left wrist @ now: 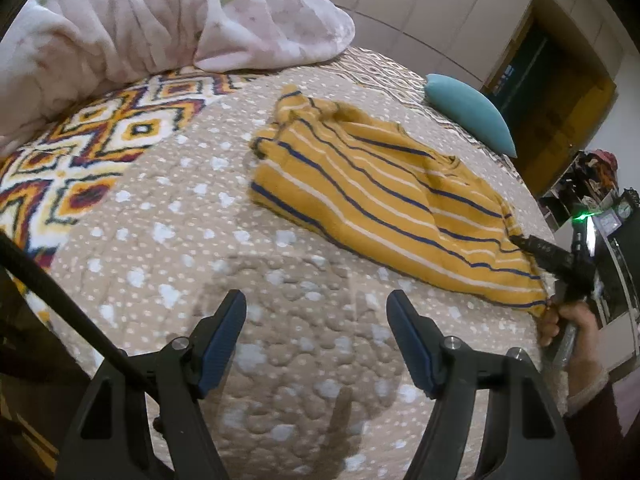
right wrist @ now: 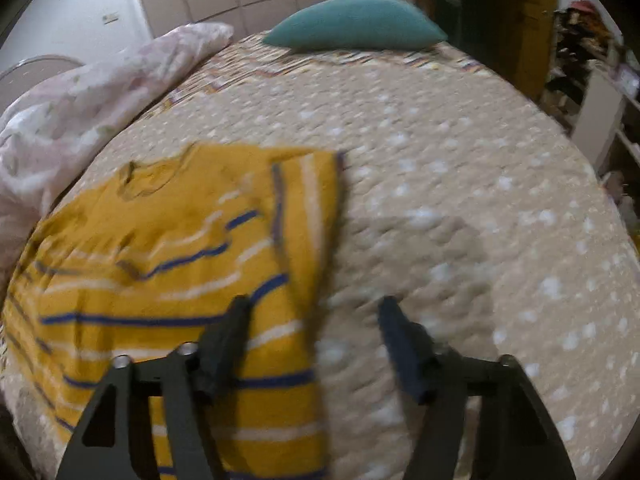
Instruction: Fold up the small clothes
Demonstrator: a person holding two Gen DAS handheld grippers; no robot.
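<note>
A mustard yellow shirt point(left wrist: 360, 196) with blue and white stripes lies partly folded on the beige dotted bedspread point(left wrist: 180, 220). My left gripper point(left wrist: 316, 298) hovers open over bare bedspread in front of the shirt, nothing between its fingers. In the left wrist view a hand point(left wrist: 576, 320) holds the right gripper, with one of its fingers point(left wrist: 536, 246) at the shirt's right edge. In the blurred right wrist view the shirt point(right wrist: 168, 264) fills the lower left. My right gripper point(right wrist: 313, 304) stands open over the shirt's right edge, its left finger above the cloth, its right finger above the bedspread point(right wrist: 460, 160).
A crumpled pink blanket point(left wrist: 140, 20) lies along the far left of the bed, also the pink blanket point(right wrist: 80, 92). A teal pillow point(left wrist: 468, 112) rests at the far end, teal pillow point(right wrist: 356, 20). Cluttered shelves point(right wrist: 592, 80) stand past the bed's right edge.
</note>
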